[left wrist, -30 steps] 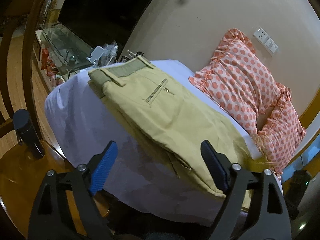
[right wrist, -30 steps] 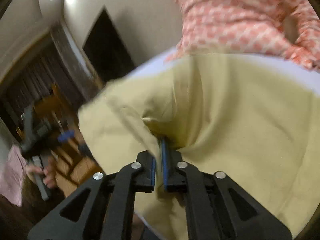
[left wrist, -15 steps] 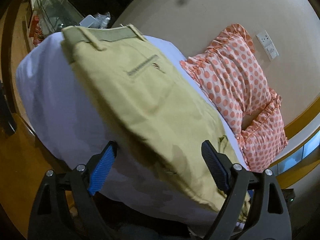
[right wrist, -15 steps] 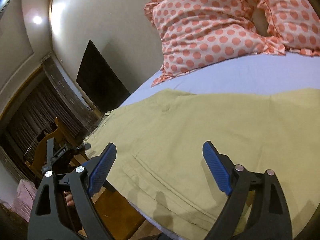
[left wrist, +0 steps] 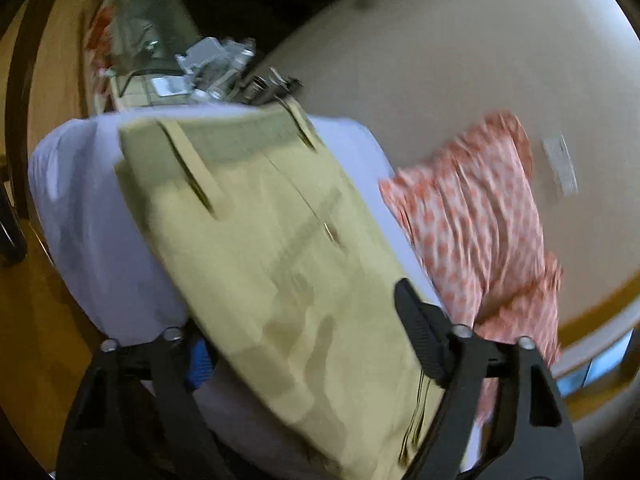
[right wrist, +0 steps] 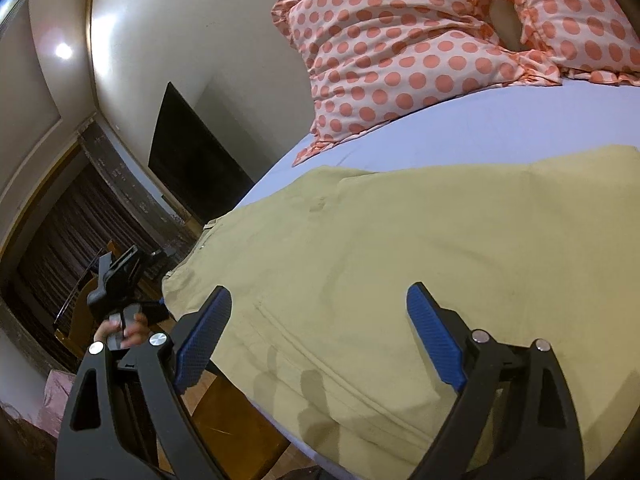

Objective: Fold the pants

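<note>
Khaki pants [left wrist: 280, 248] lie folded lengthwise on a white-sheeted bed [left wrist: 88, 216], waistband at the far end. In the right wrist view the pants [right wrist: 420, 248] spread flat over the sheet [right wrist: 500, 120]. My left gripper [left wrist: 304, 344] is open, its jaws wide on either side of the pants' near end, close above the cloth. My right gripper [right wrist: 320, 324] is open and empty, just above the pants' near edge. The left gripper in the person's hand [right wrist: 120, 280] also shows in the right wrist view, off the bed's left edge.
Two orange polka-dot pillows [right wrist: 420, 48] lie against the wall at the bed's head; they also show in the left wrist view [left wrist: 480, 216]. A glass stand with clutter [left wrist: 168, 60] stands beyond the waistband. Wooden floor [left wrist: 36, 320] lies beside the bed. A dark screen [right wrist: 192, 160] hangs on the wall.
My right gripper let go of the pants, opened and drew back. My left gripper moved closer over the pants' near end; its view is now blurred.
</note>
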### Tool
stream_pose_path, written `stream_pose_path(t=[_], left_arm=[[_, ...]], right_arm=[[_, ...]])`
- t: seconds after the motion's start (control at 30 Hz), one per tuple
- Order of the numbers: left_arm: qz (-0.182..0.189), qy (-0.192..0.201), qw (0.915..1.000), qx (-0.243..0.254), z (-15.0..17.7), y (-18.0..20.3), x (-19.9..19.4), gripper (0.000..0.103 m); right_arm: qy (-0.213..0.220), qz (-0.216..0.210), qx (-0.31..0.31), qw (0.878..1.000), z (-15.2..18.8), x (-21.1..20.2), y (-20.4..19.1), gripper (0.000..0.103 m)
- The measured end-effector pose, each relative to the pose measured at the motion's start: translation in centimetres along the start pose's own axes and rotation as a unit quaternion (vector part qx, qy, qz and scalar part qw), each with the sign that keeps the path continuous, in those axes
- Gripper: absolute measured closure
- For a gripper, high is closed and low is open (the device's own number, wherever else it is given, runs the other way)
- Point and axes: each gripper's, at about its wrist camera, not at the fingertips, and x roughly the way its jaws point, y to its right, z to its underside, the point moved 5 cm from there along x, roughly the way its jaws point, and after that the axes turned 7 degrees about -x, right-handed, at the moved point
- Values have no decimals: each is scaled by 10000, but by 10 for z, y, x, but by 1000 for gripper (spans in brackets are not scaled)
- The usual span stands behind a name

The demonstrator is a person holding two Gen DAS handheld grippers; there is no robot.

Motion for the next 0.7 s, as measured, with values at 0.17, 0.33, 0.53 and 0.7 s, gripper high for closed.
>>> stream_pose_path(t=[0.17,0.33,0.53,0.7], left_arm=[[-1197,113,9882,945,-15,27,12,92],[-1099,396,9479,2965,36,150,-4,94],[380,-3,8239,5654,237,283,-13,92],[1035,-1294,7282,6650,398,262,18,92]], right_arm=[[192,153,73,9997,-2,-24,16,11],[690,705,236,9948,-11,-75,51,11],[1474,1530,1053,9715,-9,-163,111,10],[1743,1522,1522,9609,-3,-192,131,10]])
